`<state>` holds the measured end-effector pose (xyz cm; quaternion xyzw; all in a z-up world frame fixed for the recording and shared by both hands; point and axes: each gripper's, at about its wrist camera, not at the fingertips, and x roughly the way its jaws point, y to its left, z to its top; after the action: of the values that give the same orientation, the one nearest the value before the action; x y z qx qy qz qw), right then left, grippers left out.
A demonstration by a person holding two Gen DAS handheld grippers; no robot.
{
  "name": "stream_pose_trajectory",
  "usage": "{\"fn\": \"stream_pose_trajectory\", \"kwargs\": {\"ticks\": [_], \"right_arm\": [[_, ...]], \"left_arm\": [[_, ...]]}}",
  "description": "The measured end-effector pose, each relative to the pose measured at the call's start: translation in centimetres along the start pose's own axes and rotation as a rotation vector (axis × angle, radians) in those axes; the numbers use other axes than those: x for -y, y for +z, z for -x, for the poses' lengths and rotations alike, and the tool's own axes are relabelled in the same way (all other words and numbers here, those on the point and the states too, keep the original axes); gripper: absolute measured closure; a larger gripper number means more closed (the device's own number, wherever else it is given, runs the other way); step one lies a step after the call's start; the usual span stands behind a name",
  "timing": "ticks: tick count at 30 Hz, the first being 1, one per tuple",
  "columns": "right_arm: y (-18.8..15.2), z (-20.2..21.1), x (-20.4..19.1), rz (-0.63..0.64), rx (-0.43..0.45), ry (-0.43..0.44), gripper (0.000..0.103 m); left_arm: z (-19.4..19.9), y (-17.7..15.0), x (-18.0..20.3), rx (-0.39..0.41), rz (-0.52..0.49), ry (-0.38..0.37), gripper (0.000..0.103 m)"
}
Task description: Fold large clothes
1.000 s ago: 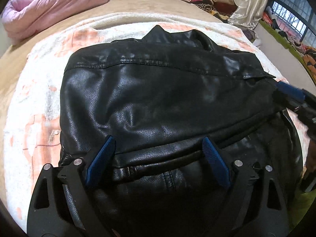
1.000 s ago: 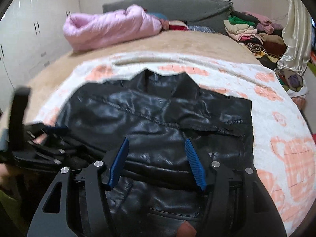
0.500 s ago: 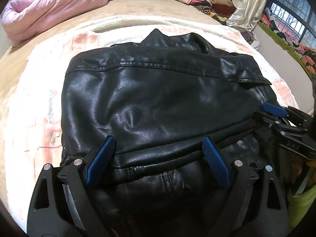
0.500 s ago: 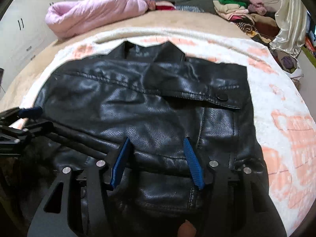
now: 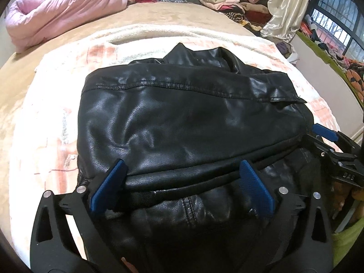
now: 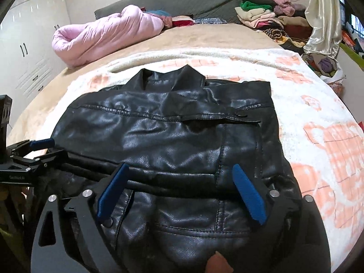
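Note:
A black leather jacket (image 5: 182, 113) lies folded on a white and orange blanket (image 5: 45, 125), collar at the far side. My left gripper (image 5: 182, 166) hovers at the near folded edge, on the jacket's left part. Its jaws are opening wide; the fold runs between the blue pads, which do not press on it. My right gripper (image 6: 180, 167) stands over the jacket (image 6: 170, 136) at the same edge, on the right part. Its jaws are also opening, with the fold between them and loose. Each gripper shows in the other's view: the right gripper (image 5: 327, 143), the left gripper (image 6: 47, 149).
The blanket (image 6: 318, 125) covers a tan bed. A rolled pink duvet (image 6: 107, 31) lies at the far left. Stacked clothes (image 6: 261, 13) and a satin curtain (image 5: 286, 11) stand at the far right, white wardrobe doors (image 6: 27, 45) to the left.
The right gripper's jaws have spread much wider and let the jacket's fold go. The left jaws widened a little. The right gripper shifted slightly nearer and lower along the near edge.

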<state>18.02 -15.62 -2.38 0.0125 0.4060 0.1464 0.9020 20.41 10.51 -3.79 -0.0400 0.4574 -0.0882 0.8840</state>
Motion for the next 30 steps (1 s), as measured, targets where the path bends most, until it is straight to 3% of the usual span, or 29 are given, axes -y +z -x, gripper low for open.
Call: {"fn": "stream_pose_trajectory", "kwargs": {"ticks": [30], "right_arm": [[0.6,5.4,-3.0,0.044,0.102,0.011,0.007]], "left_arm": [[6.0,0.5,1.1,0.128,-0.016,-0.012,0.009]]}}
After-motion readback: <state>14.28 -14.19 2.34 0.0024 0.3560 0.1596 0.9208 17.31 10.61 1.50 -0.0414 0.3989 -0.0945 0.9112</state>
